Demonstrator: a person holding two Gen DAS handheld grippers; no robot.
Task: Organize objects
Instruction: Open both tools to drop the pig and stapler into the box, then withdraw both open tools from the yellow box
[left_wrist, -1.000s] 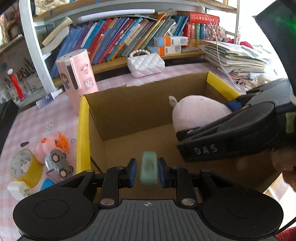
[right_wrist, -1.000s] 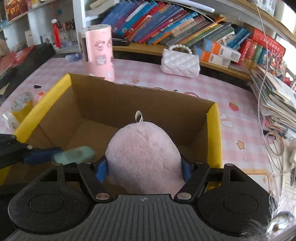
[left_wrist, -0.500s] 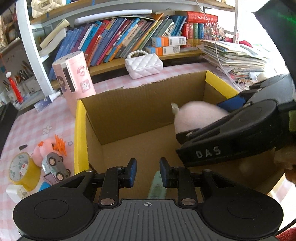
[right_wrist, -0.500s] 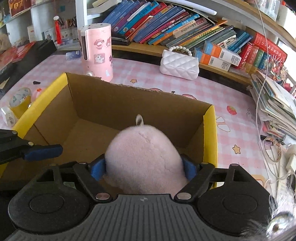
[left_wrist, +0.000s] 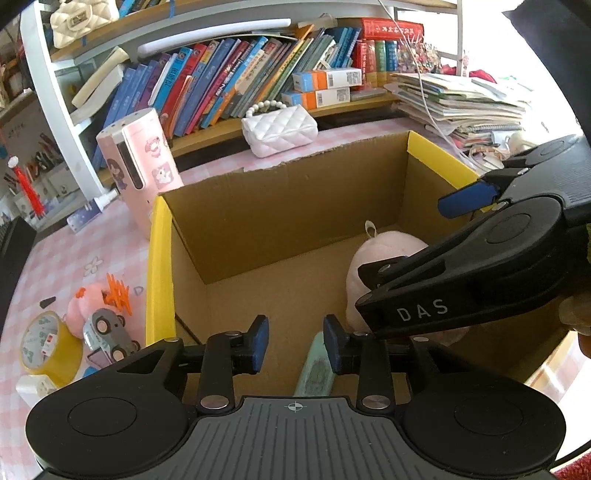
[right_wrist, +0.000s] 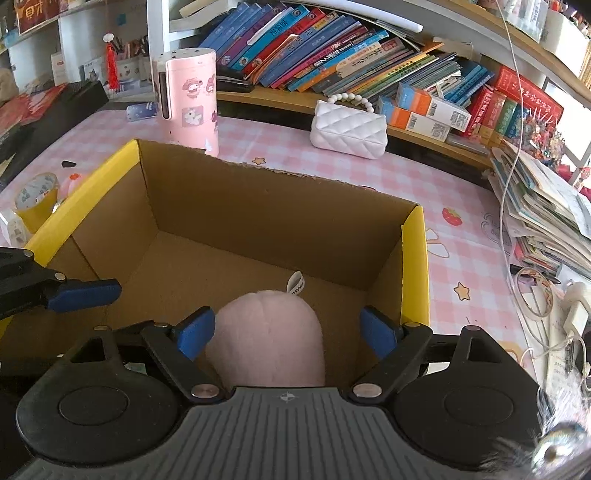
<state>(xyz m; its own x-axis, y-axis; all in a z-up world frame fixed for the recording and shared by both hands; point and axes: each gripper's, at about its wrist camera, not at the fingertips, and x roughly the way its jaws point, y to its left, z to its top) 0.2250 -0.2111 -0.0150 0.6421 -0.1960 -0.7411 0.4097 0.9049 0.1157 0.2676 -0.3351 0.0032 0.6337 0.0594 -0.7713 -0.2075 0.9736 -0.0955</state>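
Pink checked tablecloth (right_wrist: 465, 254), bookshelf behind | step: release into brown cardboard box with yellow flaps (right_wrist: 258, 206), lift both straight up clear of walls | left gripper (left_wrist: 295, 341) jaws opening, mint flat case (left_wrist: 314, 369) on floor at its 5 o'clock, unpinched | right gripper (right_wrist: 284, 330) spread, pink plush toy (right_wrist: 266, 336) loose between jaws, at 6 o'clock in box

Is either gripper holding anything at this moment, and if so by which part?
Nothing is held. The left gripper is opening, the green object lying loose in the box. The right gripper stands open around the pink plush.
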